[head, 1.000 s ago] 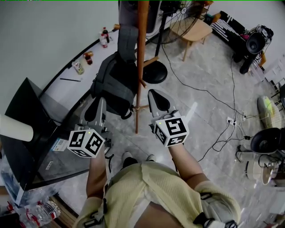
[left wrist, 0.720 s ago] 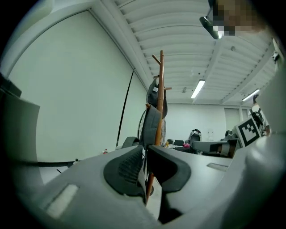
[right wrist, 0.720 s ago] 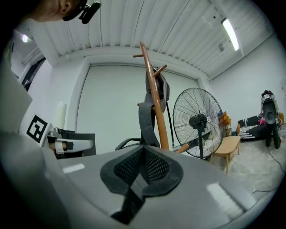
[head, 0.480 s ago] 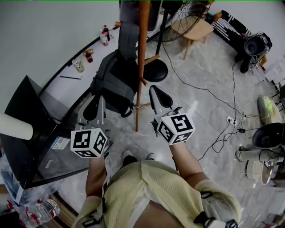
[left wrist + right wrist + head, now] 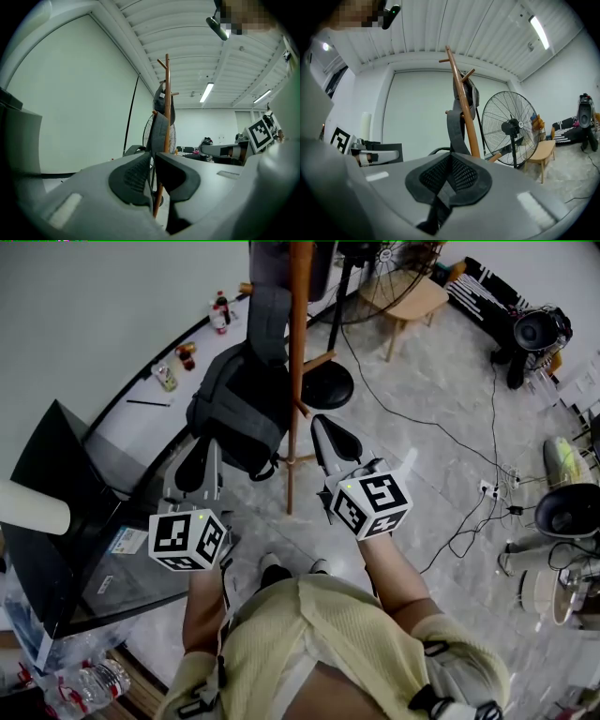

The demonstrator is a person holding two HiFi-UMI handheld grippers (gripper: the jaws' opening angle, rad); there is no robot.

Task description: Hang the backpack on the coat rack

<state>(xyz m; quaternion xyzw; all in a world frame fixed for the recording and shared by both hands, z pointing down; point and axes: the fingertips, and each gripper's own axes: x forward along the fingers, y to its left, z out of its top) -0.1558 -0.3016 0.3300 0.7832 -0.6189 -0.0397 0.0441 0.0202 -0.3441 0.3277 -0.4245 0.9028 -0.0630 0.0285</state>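
Observation:
The dark grey backpack (image 5: 239, 404) hangs by its top loop on the left side of the wooden coat rack (image 5: 298, 352), clear of the floor. My left gripper (image 5: 202, 454) is just in front of the backpack's lower end, shut and holding nothing. My right gripper (image 5: 323, 427) is to the right of the pole, also shut and empty. In the left gripper view the pads (image 5: 136, 177) frame the rack (image 5: 167, 103) and the backpack (image 5: 161, 129) beyond. The right gripper view has its pads (image 5: 461, 176) pressed together below the rack (image 5: 461, 103) and a hanging strap (image 5: 453, 131).
A standing fan (image 5: 384, 277) with a round black base (image 5: 326, 388) is behind the rack, beside a wooden stool (image 5: 412, 306). Cables (image 5: 441, 437) run over the tiled floor to the right. A dark desk (image 5: 56, 502) is at the left, and bottles (image 5: 218, 315) stand by the wall.
The left gripper has rolled a little about its own axis and the right one has shifted slightly. The backpack stays hung on the rack.

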